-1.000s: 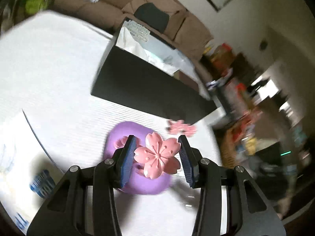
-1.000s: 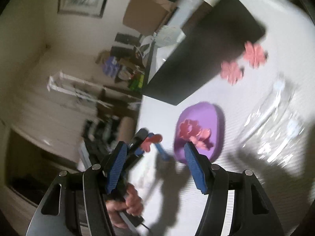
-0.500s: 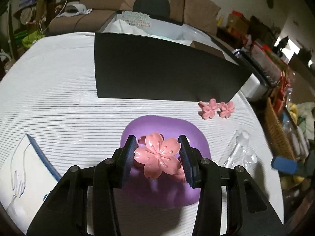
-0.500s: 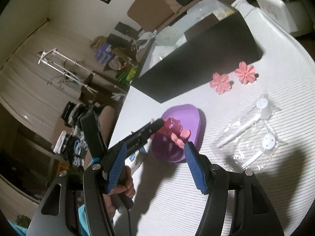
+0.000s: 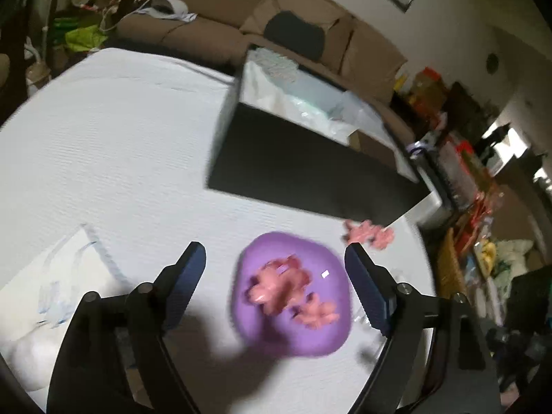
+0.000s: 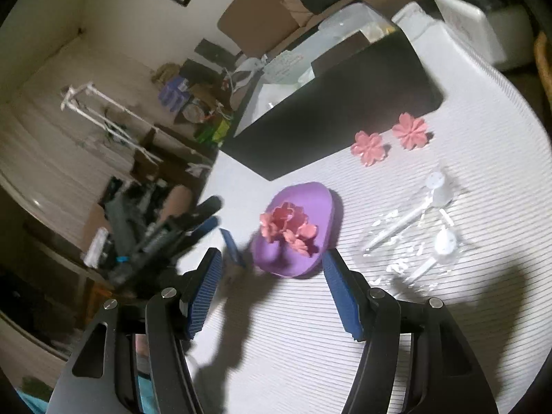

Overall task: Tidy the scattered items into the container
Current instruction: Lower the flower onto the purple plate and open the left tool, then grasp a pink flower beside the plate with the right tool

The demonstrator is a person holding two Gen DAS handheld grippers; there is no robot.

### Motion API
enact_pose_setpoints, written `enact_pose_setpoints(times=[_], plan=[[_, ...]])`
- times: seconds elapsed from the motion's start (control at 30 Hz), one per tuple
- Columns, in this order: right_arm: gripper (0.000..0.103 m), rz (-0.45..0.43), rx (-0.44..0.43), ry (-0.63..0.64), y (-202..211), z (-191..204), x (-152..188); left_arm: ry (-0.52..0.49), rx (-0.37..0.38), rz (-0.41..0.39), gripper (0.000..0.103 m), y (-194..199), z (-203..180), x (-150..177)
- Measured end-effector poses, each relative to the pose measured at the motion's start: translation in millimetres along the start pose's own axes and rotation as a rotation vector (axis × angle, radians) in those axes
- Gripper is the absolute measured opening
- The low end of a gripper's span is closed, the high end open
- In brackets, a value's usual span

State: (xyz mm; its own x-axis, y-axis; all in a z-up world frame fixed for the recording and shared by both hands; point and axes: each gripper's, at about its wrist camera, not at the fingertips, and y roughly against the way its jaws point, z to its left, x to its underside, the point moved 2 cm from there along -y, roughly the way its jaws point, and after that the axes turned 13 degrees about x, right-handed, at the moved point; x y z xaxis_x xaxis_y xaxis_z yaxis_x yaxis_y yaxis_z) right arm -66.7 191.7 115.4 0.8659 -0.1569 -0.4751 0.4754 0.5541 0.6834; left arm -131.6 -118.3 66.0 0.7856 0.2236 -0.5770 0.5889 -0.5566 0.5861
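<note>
A purple bowl (image 5: 310,341) sits on the white striped tablecloth with several pink flower pieces (image 5: 276,286) lying in it. Above its near side my left gripper (image 5: 274,252) has its jaws opening, and nothing is between them. Two more pink flowers (image 5: 369,234) lie on the cloth beside the black box (image 5: 310,169). In the right wrist view the bowl (image 6: 321,207) stands just beyond my open, empty right gripper (image 6: 269,293). There the first flower (image 6: 368,147) and the second flower (image 6: 412,131) lie further back. The blurred left gripper (image 6: 220,231) hovers left of the bowl.
The black box holds white paper and plastic. A clear plastic packet with white stick pieces (image 6: 414,227) lies right of the bowl. A white booklet (image 5: 51,293) lies at the near left. A sofa (image 5: 310,34) stands behind the table, whose curved edge runs along the right.
My left gripper's jaws spread wide and let go of the pink flower, which now lies in the purple bowl. The left view swung and blurred. The right gripper stayed open with little movement.
</note>
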Motion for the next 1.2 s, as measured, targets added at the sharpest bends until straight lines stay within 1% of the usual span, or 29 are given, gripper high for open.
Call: enact_pose_setpoints(times=[0.1,0.13,0.23,0.37,0.43,0.53,0.6,0.7,0.8,0.87,0.93,1.0,1.07,1.2], plan=[[0.065,0.005,0.070,0.061,-5,7,4,-0.015,-0.028,0.042,0.081,7,0,13],[0.065,0.012,0.112,0.096,-9,12,5,-0.047,-0.044,0.058,0.081,6,-4,18],[0.065,0.016,0.191,0.193,-23,25,7,-0.141,-0.109,0.112,0.081,-5,-17,34],[0.064,0.022,0.240,0.270,-39,37,9,-0.184,-0.132,0.159,0.081,-18,-27,54],[0.064,0.030,0.262,0.295,-51,39,10,-0.198,-0.158,0.177,0.081,-21,-27,62],[0.064,0.034,0.307,0.335,-67,41,11,-0.190,-0.174,0.175,0.081,-21,-24,66],[0.064,0.043,0.329,0.349,-76,41,11,-0.185,-0.177,0.181,0.081,-23,-21,67],[0.064,0.070,0.337,0.343,-87,39,12,-0.171,-0.178,0.187,0.081,-25,-18,67],[0.064,0.080,0.387,0.339,-100,31,4,-0.173,-0.180,0.193,0.081,-29,-18,65],[0.058,0.091,0.390,0.306,-107,23,-8,-0.179,-0.180,0.206,0.081,-33,-18,65],[0.046,0.101,0.391,0.266,-116,13,-26,-0.194,-0.179,0.219,0.081,-38,-21,65],[0.045,0.107,0.395,0.250,-124,8,-39,-0.212,-0.177,0.231,0.081,-43,-24,65],[0.044,0.133,0.383,0.256,-134,8,-46,-0.226,-0.169,0.240,0.081,-48,-28,65],[0.043,0.175,0.432,0.328,-157,14,-47,-0.236,-0.164,0.266,0.081,-61,-28,67]])
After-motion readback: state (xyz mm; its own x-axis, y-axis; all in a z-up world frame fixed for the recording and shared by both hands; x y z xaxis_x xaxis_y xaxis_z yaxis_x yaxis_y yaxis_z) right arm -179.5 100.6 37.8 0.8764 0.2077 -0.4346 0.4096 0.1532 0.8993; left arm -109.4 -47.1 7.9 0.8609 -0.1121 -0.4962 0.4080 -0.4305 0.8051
